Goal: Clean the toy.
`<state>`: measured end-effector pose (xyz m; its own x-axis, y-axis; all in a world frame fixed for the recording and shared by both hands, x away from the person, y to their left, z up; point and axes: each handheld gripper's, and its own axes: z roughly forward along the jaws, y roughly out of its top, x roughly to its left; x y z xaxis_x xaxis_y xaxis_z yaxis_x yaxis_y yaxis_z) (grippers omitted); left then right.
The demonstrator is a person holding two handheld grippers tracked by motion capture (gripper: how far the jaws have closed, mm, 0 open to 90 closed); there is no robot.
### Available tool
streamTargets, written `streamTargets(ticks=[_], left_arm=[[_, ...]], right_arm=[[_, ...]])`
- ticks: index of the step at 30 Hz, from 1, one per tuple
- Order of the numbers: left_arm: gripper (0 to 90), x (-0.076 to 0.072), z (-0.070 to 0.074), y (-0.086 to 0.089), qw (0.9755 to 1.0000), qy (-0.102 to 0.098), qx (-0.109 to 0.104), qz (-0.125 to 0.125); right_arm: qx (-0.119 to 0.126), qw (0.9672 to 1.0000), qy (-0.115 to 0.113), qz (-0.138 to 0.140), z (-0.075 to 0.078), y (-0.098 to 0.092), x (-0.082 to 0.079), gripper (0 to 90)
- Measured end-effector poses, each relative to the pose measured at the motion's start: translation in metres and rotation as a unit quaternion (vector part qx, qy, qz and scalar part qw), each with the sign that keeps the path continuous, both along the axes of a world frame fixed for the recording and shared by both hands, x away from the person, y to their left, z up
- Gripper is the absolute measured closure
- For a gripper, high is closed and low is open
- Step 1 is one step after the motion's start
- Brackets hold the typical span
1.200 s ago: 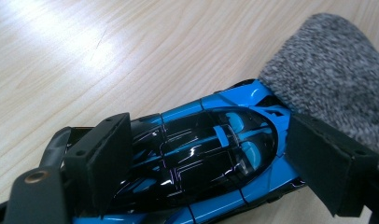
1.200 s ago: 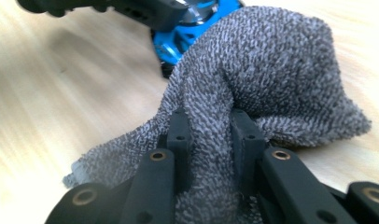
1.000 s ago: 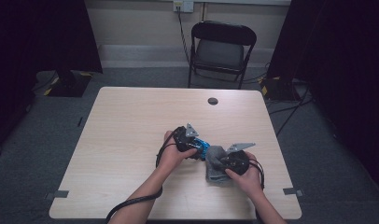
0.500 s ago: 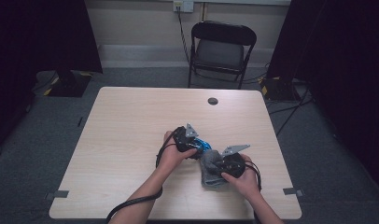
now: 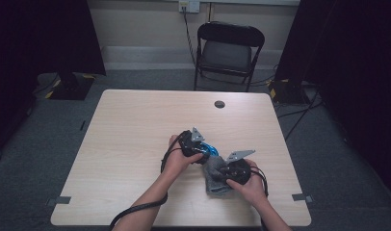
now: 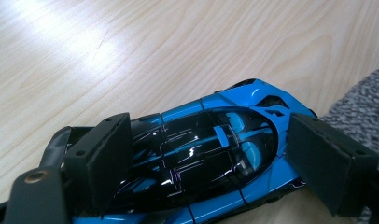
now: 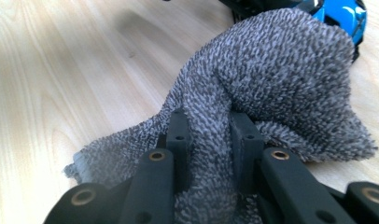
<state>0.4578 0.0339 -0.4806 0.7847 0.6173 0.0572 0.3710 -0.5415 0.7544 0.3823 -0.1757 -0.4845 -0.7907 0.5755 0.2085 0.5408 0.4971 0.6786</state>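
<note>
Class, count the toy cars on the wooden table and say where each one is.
1: a glossy blue and black toy car sits between the left gripper's jaws, beside the grey terry cloth. None seems hidden.

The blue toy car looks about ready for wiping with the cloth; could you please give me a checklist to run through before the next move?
1. Blue toy car sits between the left tongs, pads at both flanks: ok.
2. Left pads actually pressing the car: cannot tell.
3. Right tongs pinch a fold of the grey cloth: ok.
4. Cloth reaches the car's end: ok, it bunches right beside it.
5. Car rests flat on the table: ok.
6. Table around the work free of obstacles: ok.
</note>
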Motion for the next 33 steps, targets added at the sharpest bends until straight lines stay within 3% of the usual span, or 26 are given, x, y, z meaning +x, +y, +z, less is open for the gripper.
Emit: streamTargets(ticks=[7,16,21,28,33], left_arm=[[15.1,0.000,-0.001,0.001,1.0000,-0.002,-0.003,-0.001],[15.1,0.000,0.000,0.001,1.0000,-0.001,-0.004,-0.002],[15.1,0.000,0.000,0.001,1.0000,-0.001,-0.007,-0.003],[15.1,0.000,0.000,0.001,1.0000,-0.001,-0.005,-0.006],[15.1,0.000,0.000,0.001,0.9999,0.001,-0.006,-0.008]], right_arm=[[-0.002,0.9997,-0.005,0.022,0.004,-0.003,-0.002,73.0],[0.019,0.9994,-0.007,0.029,0.017,-0.022,-0.003,72.8],[0.011,0.9991,-0.010,0.039,0.023,-0.025,-0.005,72.9],[0.021,0.9995,-0.024,0.006,0.032,-0.048,0.002,72.9],[0.005,0.9991,-0.036,-0.022,0.035,-0.059,0.020,72.6]])
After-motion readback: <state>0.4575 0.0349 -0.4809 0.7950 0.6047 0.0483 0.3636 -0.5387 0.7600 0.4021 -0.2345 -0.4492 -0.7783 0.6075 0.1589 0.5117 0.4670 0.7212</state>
